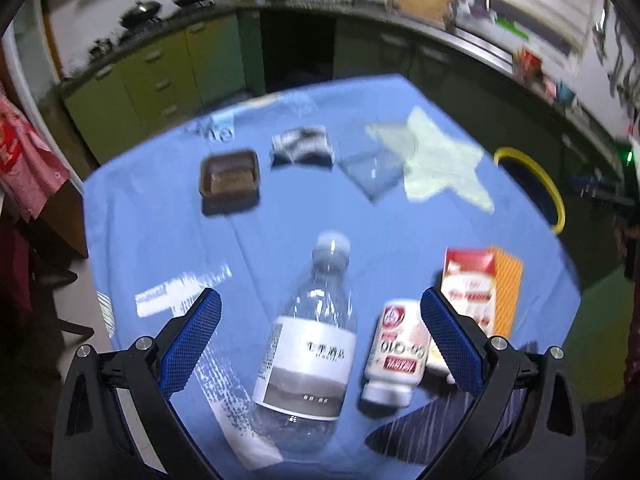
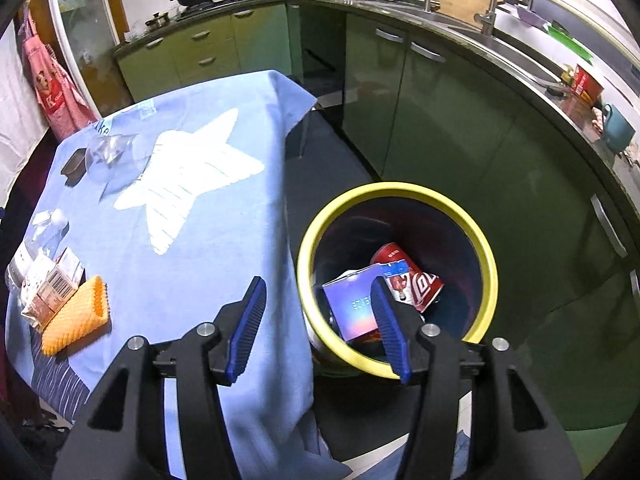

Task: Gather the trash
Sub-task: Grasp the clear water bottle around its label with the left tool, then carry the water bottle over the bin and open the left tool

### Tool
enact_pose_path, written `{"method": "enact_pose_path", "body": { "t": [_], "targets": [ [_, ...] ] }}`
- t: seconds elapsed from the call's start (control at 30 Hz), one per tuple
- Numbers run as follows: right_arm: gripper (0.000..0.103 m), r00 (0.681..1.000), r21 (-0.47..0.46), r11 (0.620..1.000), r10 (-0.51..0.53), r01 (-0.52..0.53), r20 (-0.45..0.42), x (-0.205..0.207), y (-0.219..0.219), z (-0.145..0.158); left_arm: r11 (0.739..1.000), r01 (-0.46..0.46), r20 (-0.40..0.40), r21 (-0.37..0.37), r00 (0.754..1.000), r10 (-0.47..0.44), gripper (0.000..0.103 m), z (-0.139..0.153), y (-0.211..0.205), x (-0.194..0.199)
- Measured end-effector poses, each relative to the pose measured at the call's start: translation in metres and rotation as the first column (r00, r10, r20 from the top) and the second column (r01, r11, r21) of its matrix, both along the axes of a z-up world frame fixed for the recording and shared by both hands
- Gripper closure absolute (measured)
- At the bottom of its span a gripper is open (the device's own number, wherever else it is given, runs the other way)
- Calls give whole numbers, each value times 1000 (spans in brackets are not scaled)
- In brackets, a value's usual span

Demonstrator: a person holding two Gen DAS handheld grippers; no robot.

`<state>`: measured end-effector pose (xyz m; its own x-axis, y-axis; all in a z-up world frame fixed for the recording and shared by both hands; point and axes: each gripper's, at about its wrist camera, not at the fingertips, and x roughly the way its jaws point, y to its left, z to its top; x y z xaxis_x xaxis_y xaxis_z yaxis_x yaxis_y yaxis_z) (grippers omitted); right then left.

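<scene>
Each of the two tongs, left tongs (image 1: 320,332) and right tongs (image 2: 320,312), has a glossy black plastic frame with triangular cut-outs. Round silver screws sit at the hinges. The fingers (image 1: 192,340) carry long blue pads with a fine grid texture.

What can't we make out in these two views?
- Bin contents, right wrist view: the box and can cover whatever lies below; the right gripper overlaps the box.
- Bottle label, left wrist view: motion blur, text unreadable.
- Dark tray contents, left wrist view: blurred.
- Bottle and carton, right wrist view: crowded at the left edge, partly overlapping.
- Bin, left wrist view: only part of the rim shows.
</scene>
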<state>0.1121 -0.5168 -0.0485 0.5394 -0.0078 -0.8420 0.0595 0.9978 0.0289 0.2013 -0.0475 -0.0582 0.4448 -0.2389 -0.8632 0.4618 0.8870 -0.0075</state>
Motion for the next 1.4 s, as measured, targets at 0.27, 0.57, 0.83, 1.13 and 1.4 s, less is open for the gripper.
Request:
{"method": "enact_pose_path", "body": {
  "t": [0.27, 0.57, 0.83, 1.13, 1.4],
  "targets": [
    [50, 1000, 6, 1000, 10, -10, -24, 0, 7, -8, 989, 108, -139, 106, 986, -93, 5, -31, -3, 15],
    [50, 999, 18, 1000, 27, -26, -31, 5, 14, -11, 971, 176, -239, 165, 962, -134, 12, -60, -10, 19],
    [49, 998, 26, 998, 51, -50, -49, 9, 23, -17, 957, 211, -293, 198, 945, -147, 20, -78, -18, 26],
    [49, 996, 33, 998, 63, -61, -58, 13, 28, -23, 951, 216, -338, 222, 932, -133, 31, -95, -19, 36],
    [49, 996, 38, 997, 67, -65, -61, 14, 30, -26, 952, 192, -327, 239, 939, -108, 37, -103, -17, 39]
  ]
}}
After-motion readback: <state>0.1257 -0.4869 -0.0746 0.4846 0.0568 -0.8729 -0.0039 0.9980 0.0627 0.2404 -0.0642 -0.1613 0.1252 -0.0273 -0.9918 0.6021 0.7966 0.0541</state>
